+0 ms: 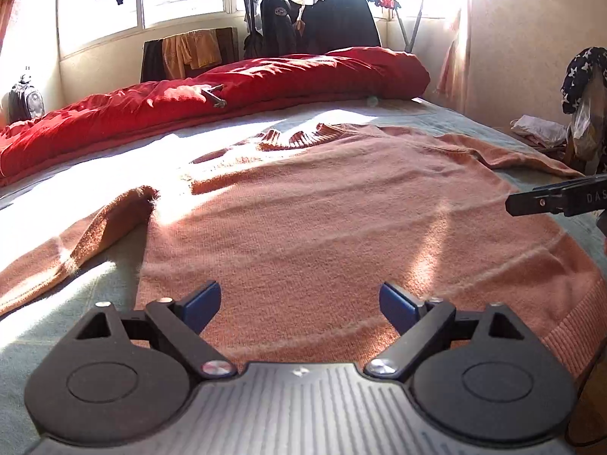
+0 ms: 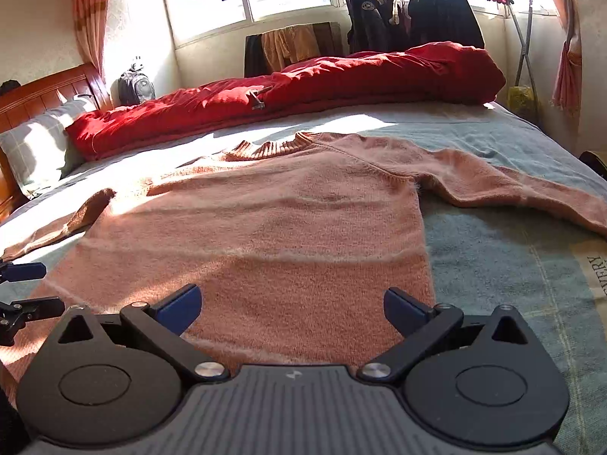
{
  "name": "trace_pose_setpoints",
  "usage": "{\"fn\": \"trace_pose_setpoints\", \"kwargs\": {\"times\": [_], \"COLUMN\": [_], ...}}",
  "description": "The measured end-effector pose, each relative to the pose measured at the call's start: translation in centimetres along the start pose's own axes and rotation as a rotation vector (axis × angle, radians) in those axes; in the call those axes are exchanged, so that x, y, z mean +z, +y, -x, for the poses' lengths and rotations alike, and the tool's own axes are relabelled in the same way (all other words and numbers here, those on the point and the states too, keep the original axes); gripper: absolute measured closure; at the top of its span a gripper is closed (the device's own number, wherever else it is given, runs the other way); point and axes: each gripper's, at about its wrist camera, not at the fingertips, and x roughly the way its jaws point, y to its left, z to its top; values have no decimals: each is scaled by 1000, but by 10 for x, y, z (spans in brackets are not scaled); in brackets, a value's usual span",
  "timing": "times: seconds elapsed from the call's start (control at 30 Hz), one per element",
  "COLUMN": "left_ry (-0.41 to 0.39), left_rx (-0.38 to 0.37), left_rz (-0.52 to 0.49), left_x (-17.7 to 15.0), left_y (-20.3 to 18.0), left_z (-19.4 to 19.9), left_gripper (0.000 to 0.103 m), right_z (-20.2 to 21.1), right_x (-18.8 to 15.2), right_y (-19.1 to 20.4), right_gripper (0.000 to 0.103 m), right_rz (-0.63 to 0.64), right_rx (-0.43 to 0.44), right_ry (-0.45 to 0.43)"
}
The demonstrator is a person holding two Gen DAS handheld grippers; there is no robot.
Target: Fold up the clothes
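Left gripper (image 1: 299, 305): jaws spread wide, blue pads clear of the fabric, nothing between them. It hangs above the lower body of the sweater (image 1: 303, 204), pointing down at an angle toward the knit. Empty and open is what one wants before a first pinch, so I read this as the approach.

Right gripper (image 2: 292, 309): likewise wide open and holding nothing. It sits over the sweater's lower right part, near the side edge where knit meets the bed sheet (image 2: 512, 265). From the left wrist view its fingers enter from the right edge, over the sweater's right side.

Sweater: salmon knit, spread flat and face up on the bed, hem nearest the cameras, ribbed collar (image 2: 280, 146) farthest. Both sleeves lie out to the sides, the right sleeve (image 2: 512, 185) angled across the sheet, the left sleeve (image 1: 76, 242) trailing toward the near left. Laid out this way every edge is reachable; no fold is visible yet. Judgement: task at its start, with a sleeve or side the likely first fold.

Beyond the collar, a red quilt (image 2: 303, 91) lies bunched along the far side of the bed, well apart from the sweater, leaving the working area free. A clothes rack (image 2: 417, 11) with dark garments stands by the window behind it.
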Motion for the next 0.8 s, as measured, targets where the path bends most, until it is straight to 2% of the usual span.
{"fn": "trace_pose_setpoints", "kwargs": {"times": [0.13, 0.23, 0.37, 0.47, 0.6, 0.7, 0.8], "left_ry": [148, 163, 217, 247, 188, 137, 119], "left_rx": [-20, -51, -75, -81, -91, -107, -138], "left_rz": [54, 125, 174, 168, 183, 183, 172], "left_x": [-2, -18, -29, -21, 9, 37, 49], "left_y": [10, 22, 31, 33, 47, 62, 67], "left_z": [-36, -24, -1, 6, -4, -28, -51], "left_gripper": [12, 12, 11, 11, 11, 11, 12], "right_z": [-41, -62, -57, -57, -72, -78, -81], "right_x": [15, 7, -1, 1, 8, 13, 18], "right_y": [11, 11, 10, 7, 12, 19, 20], "right_gripper": [0, 0, 0, 0, 0, 0, 0], "right_rz": [0, 5, 68, 53, 67, 87, 73], "right_rx": [20, 5, 6, 4, -37, -72, -90], "right_ry": [94, 196, 219, 254, 318, 355, 384]}}
